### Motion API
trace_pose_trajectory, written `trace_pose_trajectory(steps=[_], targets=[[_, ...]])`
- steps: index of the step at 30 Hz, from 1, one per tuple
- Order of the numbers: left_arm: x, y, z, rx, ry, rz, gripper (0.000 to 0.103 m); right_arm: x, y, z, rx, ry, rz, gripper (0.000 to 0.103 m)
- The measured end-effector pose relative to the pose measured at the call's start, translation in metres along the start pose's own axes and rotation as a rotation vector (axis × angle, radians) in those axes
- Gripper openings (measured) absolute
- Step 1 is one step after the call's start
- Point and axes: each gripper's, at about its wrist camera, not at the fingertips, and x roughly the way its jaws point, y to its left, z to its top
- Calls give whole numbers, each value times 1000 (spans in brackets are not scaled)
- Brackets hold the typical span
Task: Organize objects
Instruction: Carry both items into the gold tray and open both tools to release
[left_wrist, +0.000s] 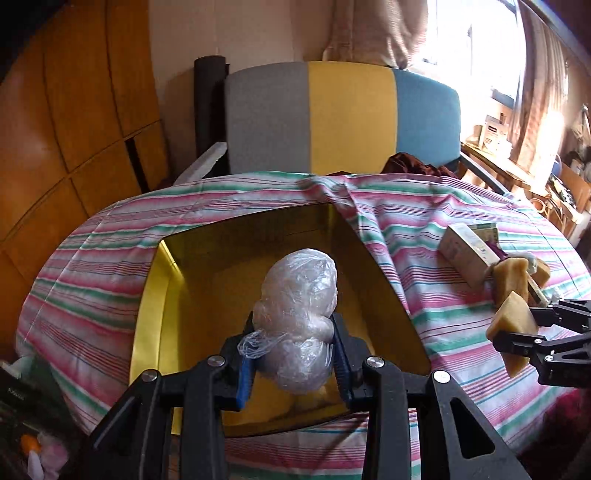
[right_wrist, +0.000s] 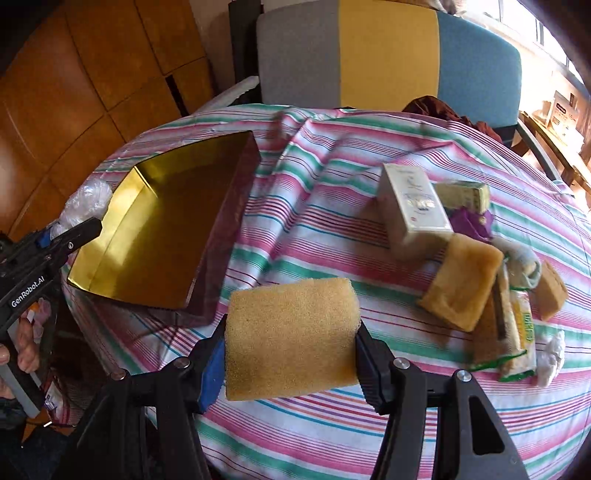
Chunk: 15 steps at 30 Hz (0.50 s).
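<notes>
The left gripper (left_wrist: 293, 350) is clamped on a bundle of crumpled clear plastic (left_wrist: 301, 306) and holds it above the open box with the gold lining (left_wrist: 155, 314). The bundle hangs over the near half of the box and does not yet rest on its floor.

The right gripper (right_wrist: 291, 350) holds a yellow sponge (right_wrist: 291, 332) between its jaws, which press both side faces. The sponge is above the striped cloth (right_wrist: 314, 229) that covers the table, just beside the near right corner of the box and outside it.

Progress, judged from the present layout:
- The visible part of the box interior is bare. No item has been deposited.
- Two items are in transit, one per gripper.
- A cluster remains on the cloth, well apart from the box on its right: a white carton (right_wrist: 413, 206), a smaller pale green carton (right_wrist: 463, 194), a purple item (right_wrist: 472, 221), two more sponge pieces (right_wrist: 461, 280), a green-printed packet (right_wrist: 521, 332) and some white wrapping (right_wrist: 552, 354).

The task is at an early stage. Remaining work: lower and release the plastic bundle into the box, carry the sponge over the wall and release it, then transfer the cluster item by item.
</notes>
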Motion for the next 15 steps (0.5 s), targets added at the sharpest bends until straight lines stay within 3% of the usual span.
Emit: trace_pose_trajectory(steps=[9, 15], targets=[[31, 80, -26, -147, 85, 121, 36, 17, 62, 32, -62, -63, 74, 60], [43, 104, -46, -192, 119, 159, 36, 44, 100, 44, -105, -51, 104, 60]])
